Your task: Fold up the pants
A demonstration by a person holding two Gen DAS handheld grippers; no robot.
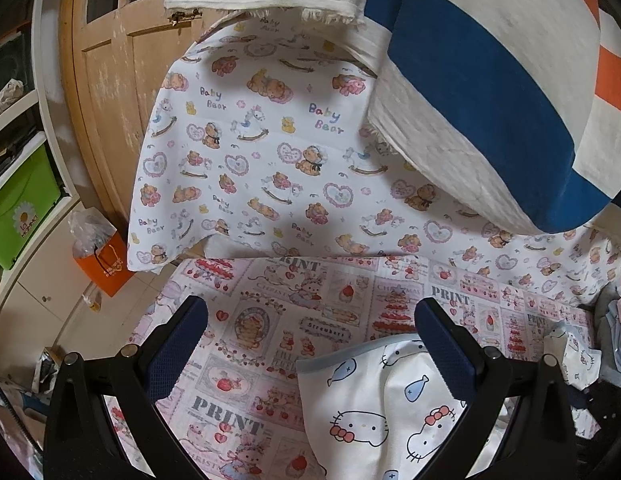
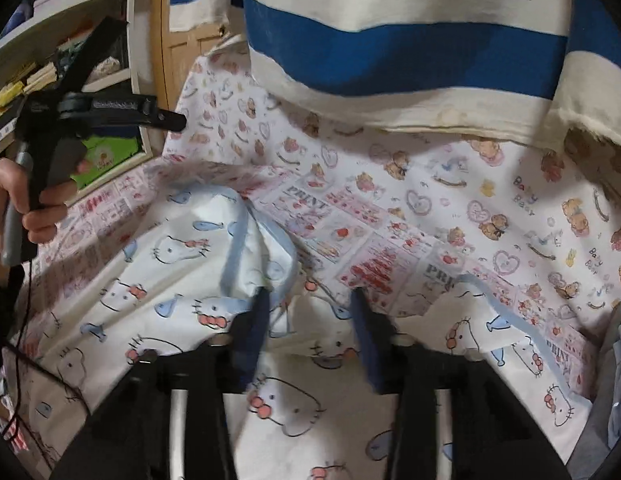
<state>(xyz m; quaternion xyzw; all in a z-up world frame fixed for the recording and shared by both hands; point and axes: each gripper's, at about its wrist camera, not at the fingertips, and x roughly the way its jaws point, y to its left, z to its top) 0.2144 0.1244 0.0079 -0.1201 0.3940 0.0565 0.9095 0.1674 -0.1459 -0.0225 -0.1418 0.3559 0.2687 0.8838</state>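
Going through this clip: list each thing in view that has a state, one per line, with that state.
pants: rumpled on the bed, not folded flat, blue-trimmed edge bunched up.
left gripper: open wide, nothing between its fingers.
right gripper: partly open above the pants, pads not pressing the cloth.
striped pillow: lying on the bear-print sheet.
wooden door: shut.
orange bag: upright on the floor.

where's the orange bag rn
In the left wrist view, the orange bag sits on the floor at the left, beside the bed's hanging bear-print sheet and below the wooden door.
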